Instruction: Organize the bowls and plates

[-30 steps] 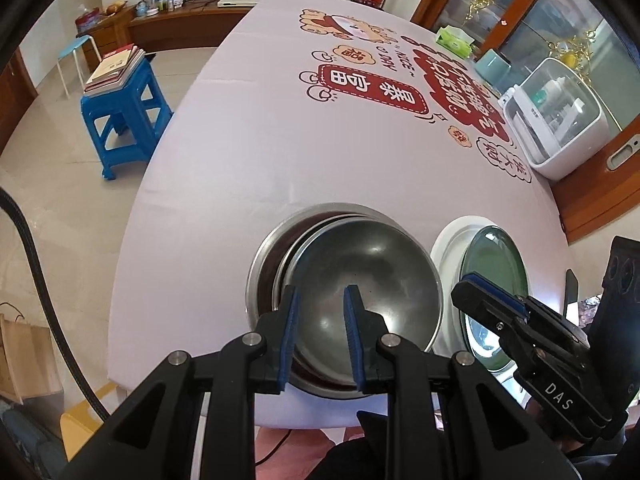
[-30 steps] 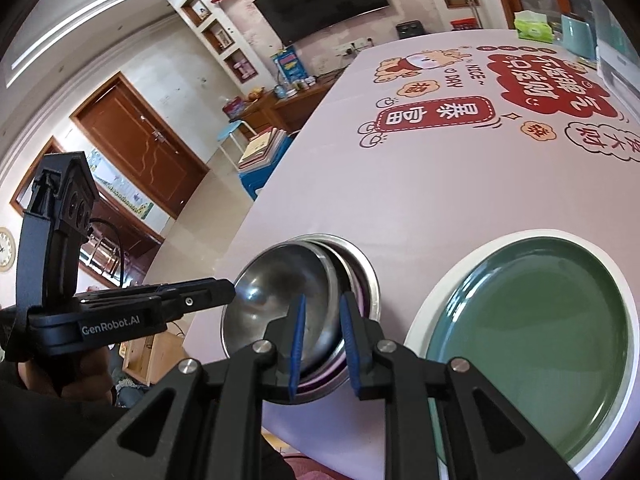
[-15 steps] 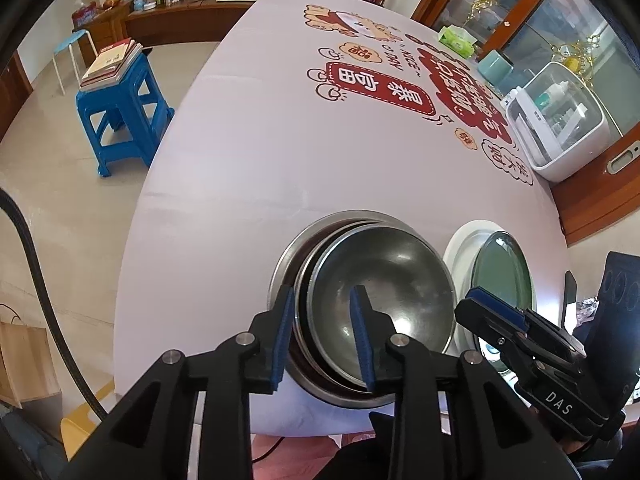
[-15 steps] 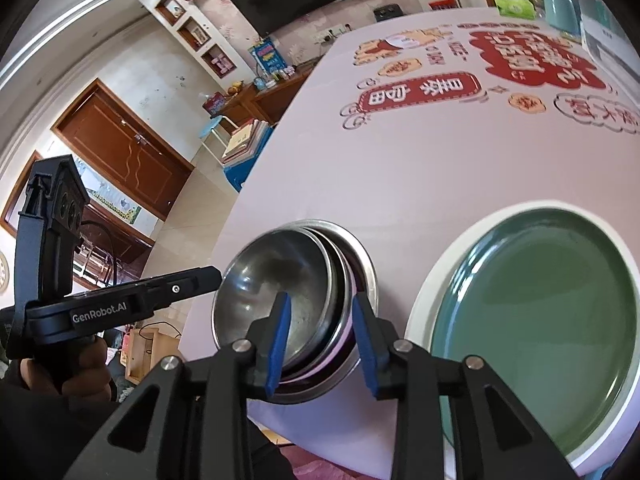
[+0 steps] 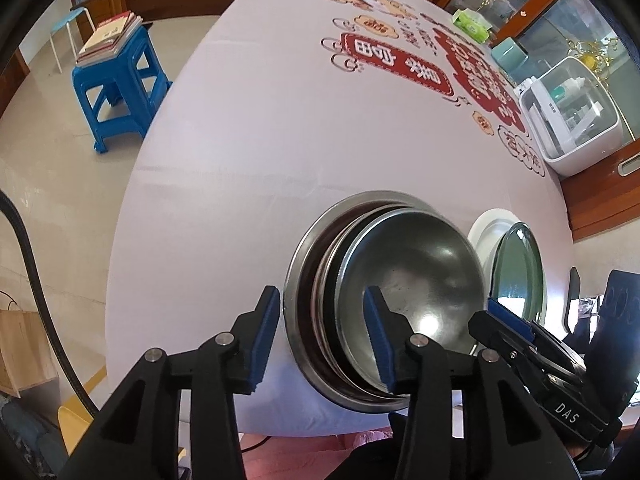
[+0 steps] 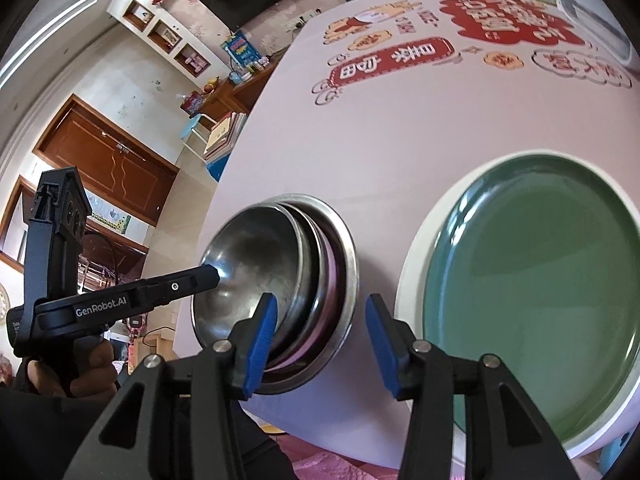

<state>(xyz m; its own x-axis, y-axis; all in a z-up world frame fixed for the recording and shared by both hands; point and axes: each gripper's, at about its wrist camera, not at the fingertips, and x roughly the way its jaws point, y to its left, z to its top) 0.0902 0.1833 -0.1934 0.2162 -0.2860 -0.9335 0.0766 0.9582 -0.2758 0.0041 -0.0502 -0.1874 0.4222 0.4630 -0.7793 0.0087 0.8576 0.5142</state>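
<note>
Nested stack of shiny steel bowls sits at near desk edge, top bowl tilted off-centre. Green plate on white plate just beside.

Left claw spread, straddling stack rim. Right claw spread, holding nothing.

Risk: nudge to rim slides stack off edge; tilted bowl could slip and clatter.

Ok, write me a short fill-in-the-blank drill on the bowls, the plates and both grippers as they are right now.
1. The stacked bowls are made of shiny ____.
2. The round green plate rests on a larger plate coloured ____.
3. The left gripper and the right gripper both have their jaws ____.
4. Both grippers carry finger pads coloured ____.

Missing words: metal; white; open; blue
</note>
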